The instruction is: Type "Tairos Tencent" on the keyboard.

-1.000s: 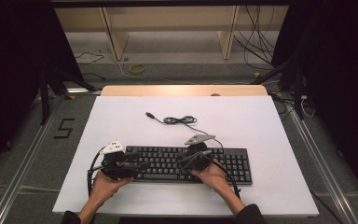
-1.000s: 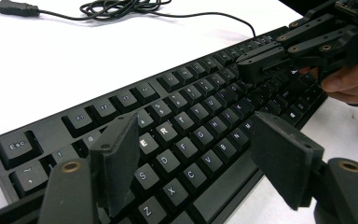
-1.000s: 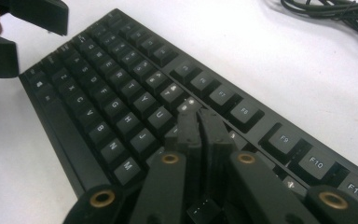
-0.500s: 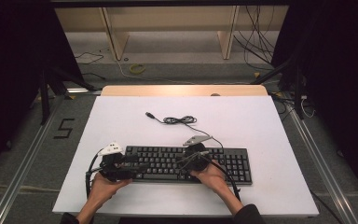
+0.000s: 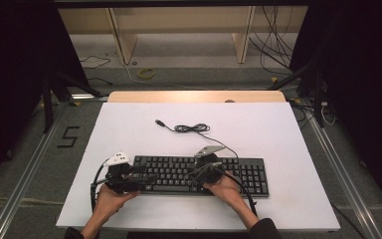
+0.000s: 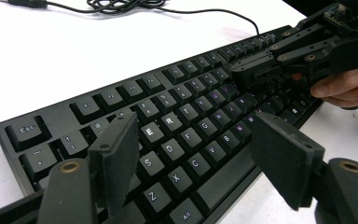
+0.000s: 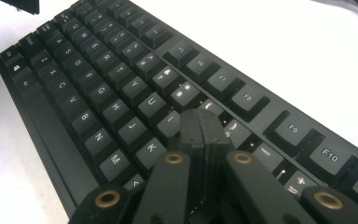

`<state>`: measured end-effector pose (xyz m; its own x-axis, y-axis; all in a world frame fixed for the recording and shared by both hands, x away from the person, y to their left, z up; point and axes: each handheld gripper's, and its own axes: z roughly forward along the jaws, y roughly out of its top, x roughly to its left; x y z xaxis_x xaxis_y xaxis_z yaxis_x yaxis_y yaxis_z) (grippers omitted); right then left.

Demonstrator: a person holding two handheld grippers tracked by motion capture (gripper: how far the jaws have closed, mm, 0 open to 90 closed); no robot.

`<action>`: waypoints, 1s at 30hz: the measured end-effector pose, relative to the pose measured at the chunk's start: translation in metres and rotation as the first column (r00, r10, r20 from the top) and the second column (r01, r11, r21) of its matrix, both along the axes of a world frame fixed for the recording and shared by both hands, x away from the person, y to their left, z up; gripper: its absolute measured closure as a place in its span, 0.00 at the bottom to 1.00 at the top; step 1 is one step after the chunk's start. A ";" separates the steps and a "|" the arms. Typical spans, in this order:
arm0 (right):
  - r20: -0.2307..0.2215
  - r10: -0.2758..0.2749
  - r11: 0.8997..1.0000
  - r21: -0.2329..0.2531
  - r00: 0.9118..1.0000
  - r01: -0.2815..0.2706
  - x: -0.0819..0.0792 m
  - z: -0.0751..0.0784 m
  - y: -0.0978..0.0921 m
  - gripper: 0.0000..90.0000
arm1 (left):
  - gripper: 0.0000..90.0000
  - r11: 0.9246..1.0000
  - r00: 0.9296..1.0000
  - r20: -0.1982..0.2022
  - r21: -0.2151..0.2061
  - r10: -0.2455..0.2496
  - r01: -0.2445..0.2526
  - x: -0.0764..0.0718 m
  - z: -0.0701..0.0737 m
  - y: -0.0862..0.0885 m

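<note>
Black keyboard (image 5: 199,174) lies flat near the front edge of the white tabletop (image 5: 288,134), long side running left-right in the high view. Its cable (image 5: 191,128) runs off the back edge to a loose coil w/ the USB plug lying farther back on the tabletop, well apart from both grippers.

Left gripper (image 6: 193,149) sits over the kbd's left end, low above the keys; its 2 jaws stand wide apart, nothing between them but the letter keys below (E, R, D, C visible). Left hand (image 5: 110,199) holds it from the front edge.

Right gripper (image 7: 200,133) is over the middle-right of the letter block, jaws pressed together, tips down at the keys around I/K; whether the tips actually touch a key, can't tell. Right hand (image 5: 227,185) rests at the kbd's front edge.

In the left gripper view the right gripper shows farther along the kbd w/ its jaws together over the keys.
</note>
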<state>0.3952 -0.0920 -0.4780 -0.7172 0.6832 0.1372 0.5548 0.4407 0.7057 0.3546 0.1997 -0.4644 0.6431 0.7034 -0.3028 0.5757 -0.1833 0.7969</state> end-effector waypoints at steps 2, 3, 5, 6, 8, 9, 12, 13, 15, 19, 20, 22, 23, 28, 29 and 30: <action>0.000 -0.001 1.000 -0.005 1.000 0.001 -0.001 0.000 0.000 1.00 | 0.36 1.000 1.000 0.000 -0.001 0.003 -0.003 0.000 0.000 0.000; -0.001 -0.004 1.000 -0.005 1.000 0.004 -0.001 0.000 0.000 1.00 | 0.36 1.000 1.000 0.002 -0.001 0.004 -0.004 0.000 0.000 0.001; -0.002 -0.005 1.000 0.002 1.000 0.005 0.000 0.001 0.000 1.00 | 0.36 1.000 1.000 0.003 0.002 0.005 -0.005 0.001 0.000 0.001; -0.005 -0.011 1.000 0.007 1.000 0.011 0.000 0.002 -0.001 1.00 | 0.36 1.000 1.000 0.005 0.003 0.006 -0.006 0.001 0.000 0.002; -0.003 -0.019 0.999 0.027 1.000 0.019 0.000 0.004 -0.003 0.94 | 0.37 1.000 1.000 0.004 0.003 0.008 -0.008 0.001 -0.001 0.002; -0.007 -0.017 0.999 0.044 1.000 0.017 0.001 0.006 -0.004 0.91 | 0.37 1.000 1.000 0.003 0.004 0.010 -0.010 0.002 -0.001 0.003; 0.002 -0.018 0.997 0.078 1.000 0.018 0.000 0.011 -0.007 0.82 | 0.38 1.000 1.000 -0.001 0.008 0.017 -0.017 0.002 -0.002 0.003; 0.003 -0.014 0.996 0.084 1.000 0.013 -0.001 0.012 -0.008 0.80 | 0.40 1.000 1.000 -0.003 0.007 0.021 -0.021 0.003 -0.002 0.003; 0.014 -0.007 0.995 0.095 1.000 0.006 -0.002 0.015 -0.008 0.74 | 0.42 0.999 1.000 0.000 0.015 0.029 -0.029 0.003 -0.002 0.004; 0.023 -0.002 0.993 0.120 1.000 -0.001 -0.004 0.021 -0.009 0.68 | 0.48 0.999 0.999 -0.009 0.026 0.034 -0.034 0.005 -0.003 0.004; 0.027 -0.002 0.993 0.121 1.000 -0.002 -0.005 0.022 -0.009 0.64 | 0.49 0.999 0.999 -0.013 0.027 0.036 -0.036 0.006 -0.004 0.004; 0.031 0.000 0.993 0.116 1.000 -0.004 -0.005 0.025 -0.008 0.58 | 0.53 0.998 0.999 -0.016 0.042 0.037 -0.037 0.007 -0.005 0.003; 0.035 -0.001 0.993 0.115 0.999 -0.003 -0.006 0.026 -0.008 0.55 | 0.55 0.998 0.999 -0.019 0.047 0.037 -0.036 0.007 -0.005 0.003; 0.038 0.006 0.991 0.133 0.999 -0.011 -0.007 0.031 -0.007 0.45 | 0.62 0.997 0.999 -0.035 0.077 0.027 -0.024 0.010 -0.008 0.001; 0.044 0.006 0.991 0.136 0.999 -0.011 -0.008 0.032 -0.006 0.44 | 0.63 0.996 0.999 -0.037 0.081 0.028 -0.025 0.010 -0.009 0.000; 0.049 0.006 0.990 0.141 0.999 -0.013 -0.008 0.033 -0.006 0.43 | 0.65 0.996 0.999 -0.037 0.086 0.028 -0.025 0.010 -0.009 0.000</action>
<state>0.3872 -0.0984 -0.4454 -0.7315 0.6528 0.1969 0.5150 0.3398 0.7870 0.3646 0.1997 -0.4732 0.6128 0.7446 -0.2648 0.6110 -0.2339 0.7563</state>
